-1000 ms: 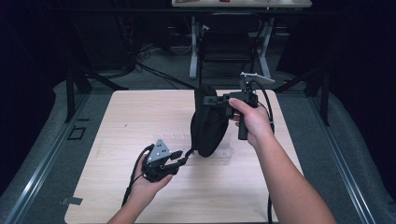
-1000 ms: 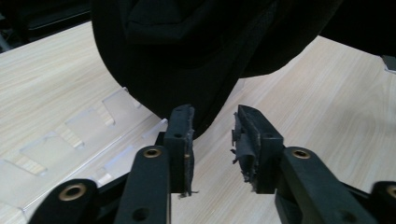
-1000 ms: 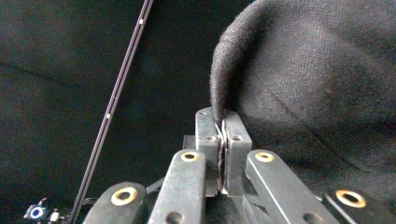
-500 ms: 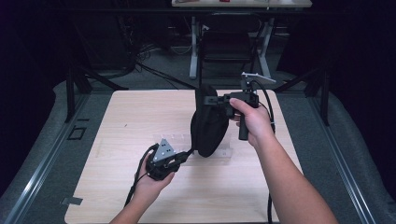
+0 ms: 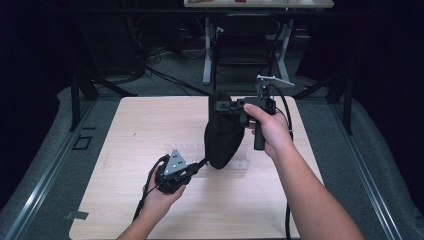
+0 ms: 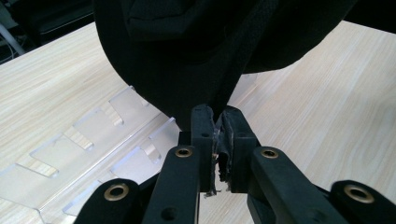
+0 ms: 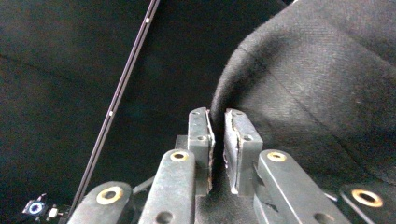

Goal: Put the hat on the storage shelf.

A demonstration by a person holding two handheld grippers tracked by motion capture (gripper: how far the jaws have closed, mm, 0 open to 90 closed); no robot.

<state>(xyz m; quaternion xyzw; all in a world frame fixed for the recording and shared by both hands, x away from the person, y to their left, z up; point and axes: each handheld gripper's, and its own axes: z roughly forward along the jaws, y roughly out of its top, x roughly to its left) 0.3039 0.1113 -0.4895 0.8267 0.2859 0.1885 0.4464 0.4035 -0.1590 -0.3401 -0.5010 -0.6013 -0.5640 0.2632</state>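
Observation:
A black fabric bag [image 5: 222, 137] hangs upright over the middle of the table, its lower tip just above the wood. At the bag's top edge is my right gripper [image 5: 220, 106]. In the right gripper view [image 7: 217, 122] a fold of the bag [image 7: 327, 84] sits pinched between the pads. These jaws have just been opening a little, with the fold still between them. My left gripper [image 5: 200, 164] lies low by the bag's bottom. The left gripper view [image 6: 217, 122] shows it shut on a black strap [image 6: 238, 70] that runs down from the bag [image 6: 177, 51].
A clear acrylic rack [image 6: 93, 140] with slots lies flat on the light wooden table [image 5: 140, 125], under and left of the bag; the high view shows the rack [image 5: 192, 149] too. Cables trail from both grippers. Dark floor and table legs lie beyond the far edge.

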